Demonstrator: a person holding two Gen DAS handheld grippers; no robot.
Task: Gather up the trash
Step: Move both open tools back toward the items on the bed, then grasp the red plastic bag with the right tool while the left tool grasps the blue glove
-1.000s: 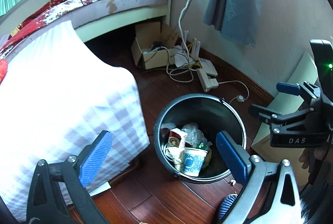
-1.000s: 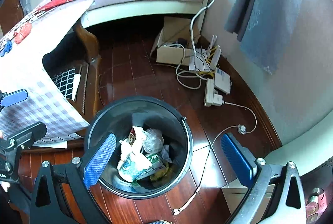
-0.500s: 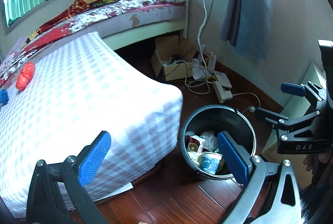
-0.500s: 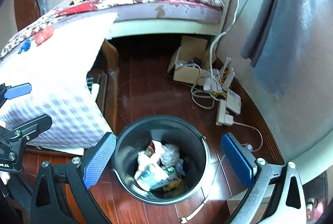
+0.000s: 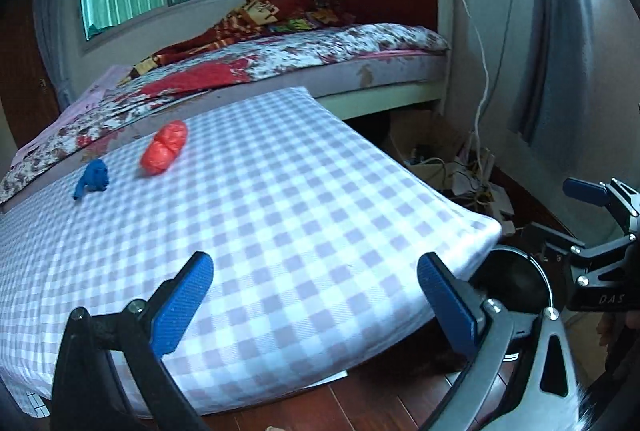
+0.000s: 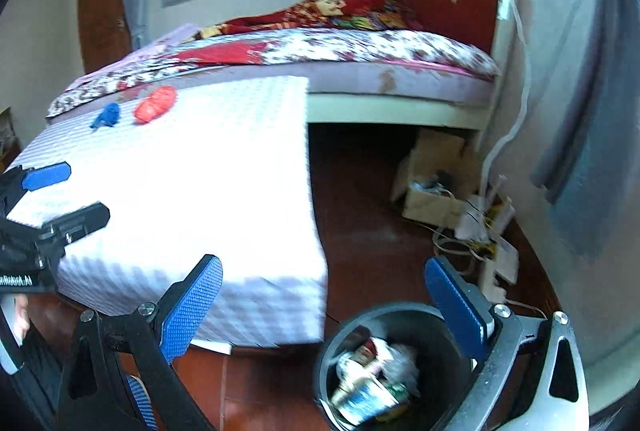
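Both cameras have swung up from the bin to the table. A second ago the bin filled the middle of each view; now it sits low and to the right, and the table top fills the middle. That means the last drop is done and the hunt for more trash begins.

The left gripper (image 5: pixel 314 295) has its blue pads wide apart with nothing between them. The right gripper (image 6: pixel 324 305) is the same, spread and empty.

Two bits of trash lie on the table (image 5: pixel 280 215), in the upper left of both views. The red wad (image 5: pixel 165 147) looks like crumpled thin plastic, lumpy and pinched in the middle like a peanut. The blue wad (image 5: pixel 93 178) sits just beside it, smaller and crinkly with a little tail sticking out. They are close together but not touching (I think they will squash easily when pinched).

The table wears a soft cloth with pale purple and white squares that hangs over the edges. The bin (image 6: pixel 400 315) is round, dark and smooth, standing on the shiny red-brown wood floor at the lower right of the right view. Inside it are a paper cup, a carton and a clear crumpled bag.

Both wads are well apart from the grippers, so a long reach across the cloth comes next.
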